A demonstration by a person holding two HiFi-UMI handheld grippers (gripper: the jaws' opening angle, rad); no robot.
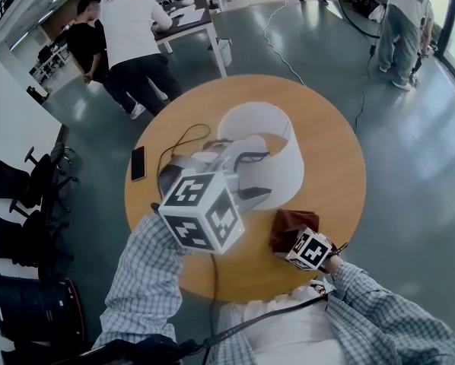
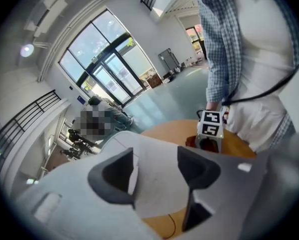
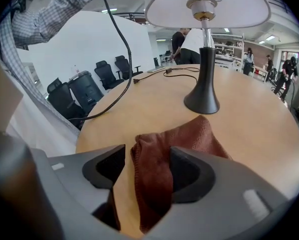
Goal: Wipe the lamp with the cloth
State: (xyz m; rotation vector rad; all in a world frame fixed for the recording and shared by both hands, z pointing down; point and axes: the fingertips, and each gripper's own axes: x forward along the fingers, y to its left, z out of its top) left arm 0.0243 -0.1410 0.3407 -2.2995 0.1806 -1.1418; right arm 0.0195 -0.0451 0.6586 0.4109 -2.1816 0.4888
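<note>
The lamp's white shade (image 1: 267, 128) stands at the middle of the round wooden table (image 1: 330, 139); its black base (image 3: 202, 100) and stem show in the right gripper view. My left gripper (image 1: 256, 178) reaches to the shade's near side. In the left gripper view the shade's wall (image 2: 157, 181) sits between the spread jaws of the left gripper (image 2: 157, 170), and neither pad presses on it. A brown-red cloth (image 1: 288, 220) lies crumpled on the table in front of the base. My right gripper (image 3: 147, 171) stands open over the cloth (image 3: 162, 156), which lies loose between the jaws.
A black phone (image 1: 138, 163) and a black cable (image 1: 180, 138) lie on the table's left part. Office chairs (image 1: 11, 181) and a black bin (image 1: 30, 306) stand to the left. People (image 1: 136, 36) work at desks beyond the table.
</note>
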